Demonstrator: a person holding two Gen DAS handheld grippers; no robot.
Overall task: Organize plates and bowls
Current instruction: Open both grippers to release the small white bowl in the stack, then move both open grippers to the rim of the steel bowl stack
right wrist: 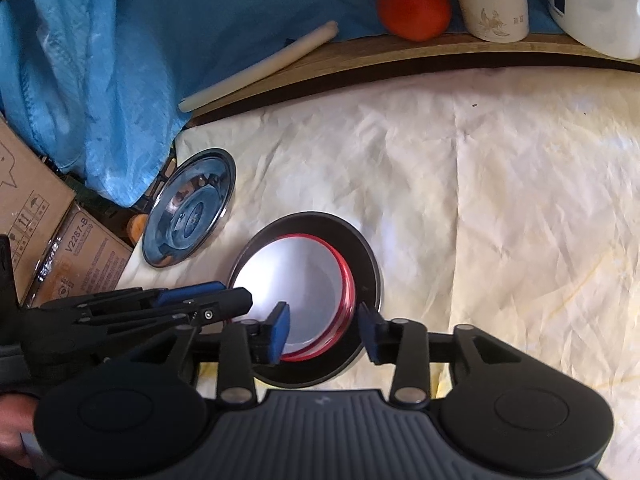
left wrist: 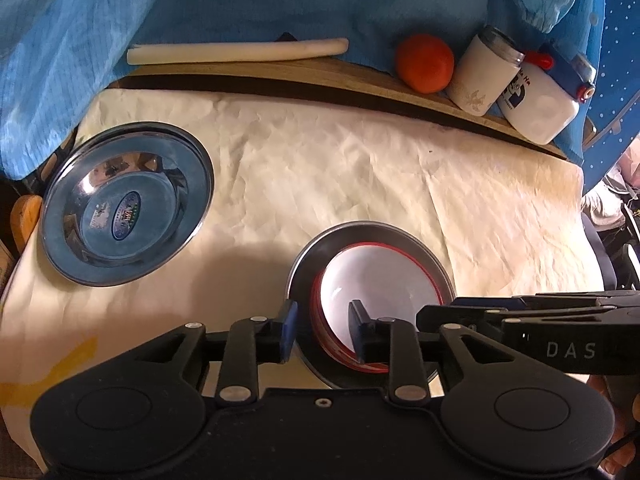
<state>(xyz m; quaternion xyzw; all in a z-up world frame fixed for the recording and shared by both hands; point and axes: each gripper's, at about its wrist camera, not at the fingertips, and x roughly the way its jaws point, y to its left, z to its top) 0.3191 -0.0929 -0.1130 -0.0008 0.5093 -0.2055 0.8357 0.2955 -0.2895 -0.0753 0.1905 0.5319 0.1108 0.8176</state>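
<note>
A white bowl with a red rim [left wrist: 372, 280] sits stacked in other red-rimmed bowls inside a steel plate [left wrist: 416, 240] on the cream cloth. My left gripper [left wrist: 322, 330] is open, its fingers astride the bowl's near-left rim. My right gripper [right wrist: 322, 330] is open, its fingers astride the bowl's [right wrist: 296, 276] near-right rim, over the steel plate [right wrist: 368, 256]. Each gripper shows in the other's view: the right one [left wrist: 520, 316], the left one [right wrist: 192, 300]. A second steel plate [left wrist: 124, 204] with a sticker lies apart at the left; it also shows in the right wrist view [right wrist: 188, 208].
A wooden ledge [left wrist: 360, 76] at the back holds a white rolled stick [left wrist: 236, 50], an orange fruit [left wrist: 424, 62], a white cup [left wrist: 484, 72] and a white bottle [left wrist: 540, 108]. Blue cloth [left wrist: 240, 0] hangs behind. Cardboard boxes [right wrist: 48, 216] stand off the left edge.
</note>
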